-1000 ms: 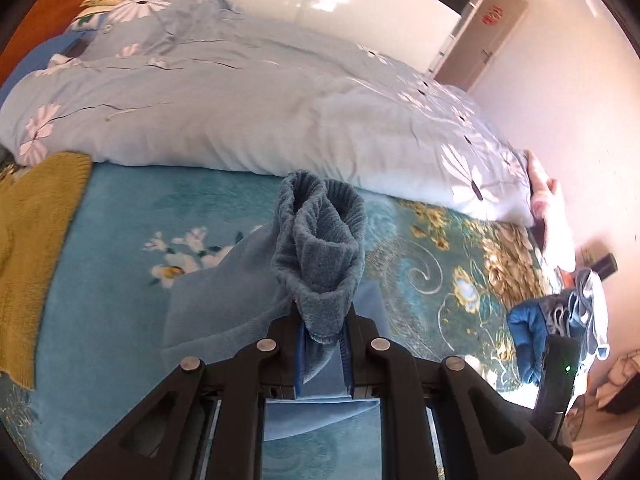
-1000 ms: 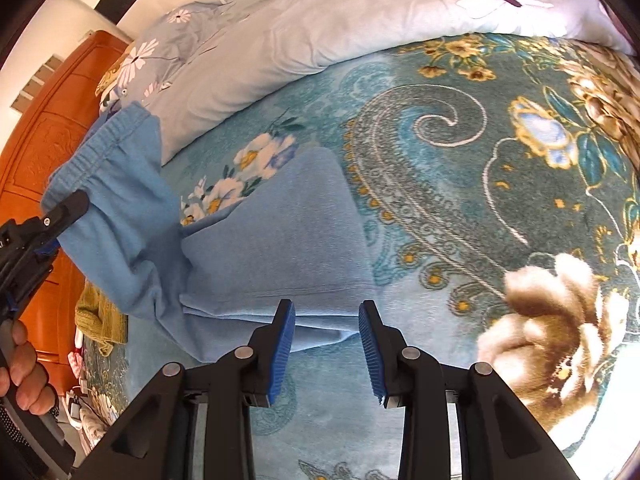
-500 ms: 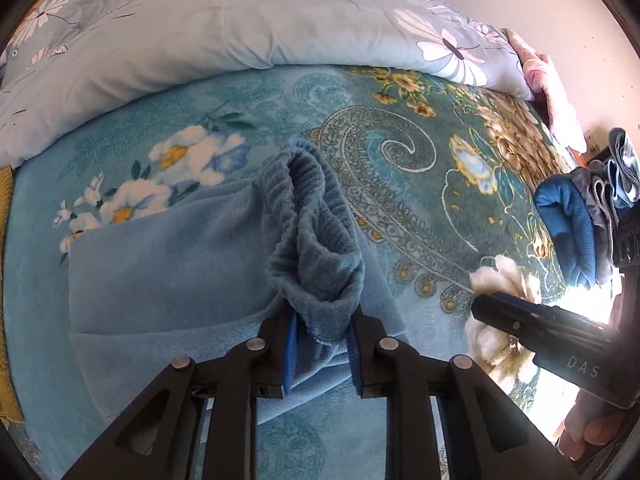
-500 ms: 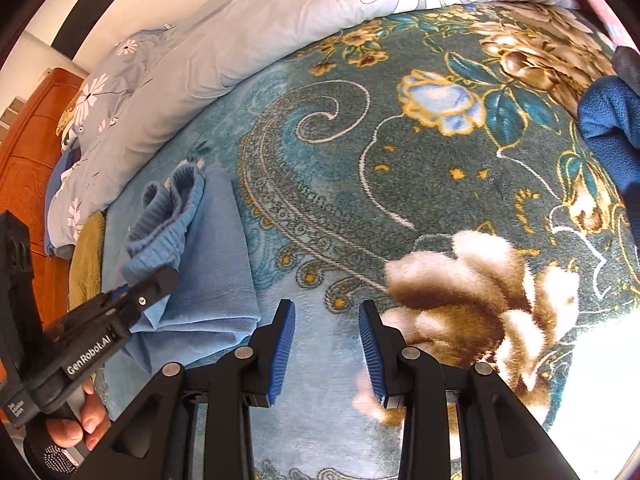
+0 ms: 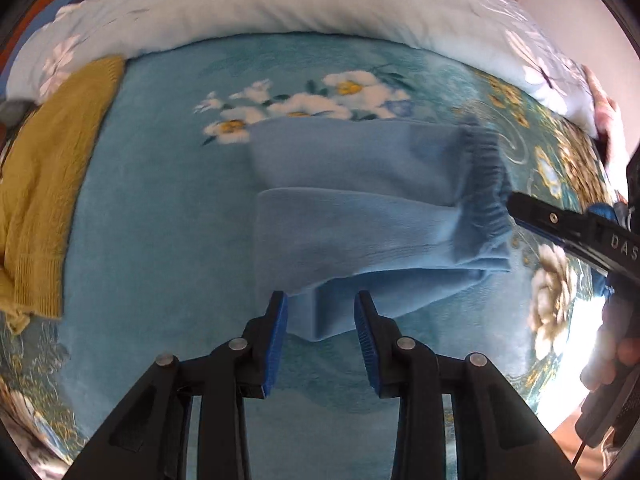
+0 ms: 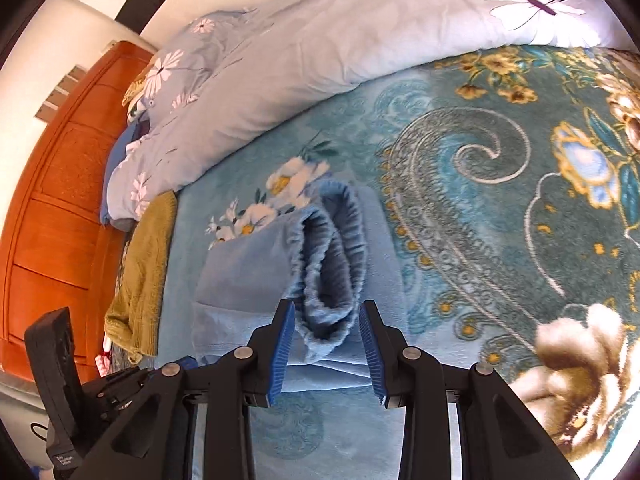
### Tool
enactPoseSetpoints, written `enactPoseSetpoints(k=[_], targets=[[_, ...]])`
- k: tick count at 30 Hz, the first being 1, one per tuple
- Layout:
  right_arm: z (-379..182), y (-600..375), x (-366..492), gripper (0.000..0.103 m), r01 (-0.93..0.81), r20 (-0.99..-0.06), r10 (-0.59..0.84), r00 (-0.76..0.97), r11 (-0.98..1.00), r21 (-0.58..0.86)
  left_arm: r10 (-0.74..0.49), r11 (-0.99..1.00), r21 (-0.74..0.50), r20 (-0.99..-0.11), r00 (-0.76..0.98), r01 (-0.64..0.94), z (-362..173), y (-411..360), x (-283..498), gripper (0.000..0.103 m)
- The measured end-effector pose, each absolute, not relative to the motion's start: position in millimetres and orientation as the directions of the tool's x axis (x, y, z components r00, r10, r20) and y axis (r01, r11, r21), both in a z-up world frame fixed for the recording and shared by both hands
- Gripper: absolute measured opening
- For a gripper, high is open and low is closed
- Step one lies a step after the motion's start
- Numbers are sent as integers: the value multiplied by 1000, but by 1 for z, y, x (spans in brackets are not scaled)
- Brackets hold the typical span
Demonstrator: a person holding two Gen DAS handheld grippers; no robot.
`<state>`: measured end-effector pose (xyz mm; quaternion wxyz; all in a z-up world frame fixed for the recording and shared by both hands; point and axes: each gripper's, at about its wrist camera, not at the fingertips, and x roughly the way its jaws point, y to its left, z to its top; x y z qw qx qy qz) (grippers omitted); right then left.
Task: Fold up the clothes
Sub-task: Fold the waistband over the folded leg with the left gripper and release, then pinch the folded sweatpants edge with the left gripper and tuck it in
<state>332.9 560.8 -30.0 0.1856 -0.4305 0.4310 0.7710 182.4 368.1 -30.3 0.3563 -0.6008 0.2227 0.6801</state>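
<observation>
Lying folded between both parted, empty tongs, left gripper (image 5: 320,322) just opened, right gripper (image 6: 328,338): blue trousers (image 5: 360,208), waistband (image 6: 336,256) untidy, mustard sweater (image 5: 44,184) beyond untouched.

A home bedroom: a bed with teal floral blanket (image 6: 500,208), pale flowered duvet (image 6: 340,40) and orange wooden headboard (image 6: 60,184) at left.

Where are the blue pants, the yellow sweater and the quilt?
blue pants (image 5: 360,224): left wrist view, middle of the folded fabric.
yellow sweater (image 5: 44,184): left wrist view, knit body.
quilt (image 6: 320,68): right wrist view, its bare pale-blue middle.
</observation>
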Motion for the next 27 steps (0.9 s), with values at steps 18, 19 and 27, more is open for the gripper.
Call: enactPoseSetpoints(k=[18,19,27], targets=[[-22,537,321,45,-656,-862,-56,-505,-624,425,308,-564,-207,-951,28,-799,-49,352,166,36],[-21,534,318,45,-646,-861,-59,-506,-636,423,313,-537,-204,-949,32,-818,-50,352,167,36],[-36,536,298,44,-613,-893,-52,-447,-709,348,349,-367,-165,-937,28,-916,-61,363,176,50]])
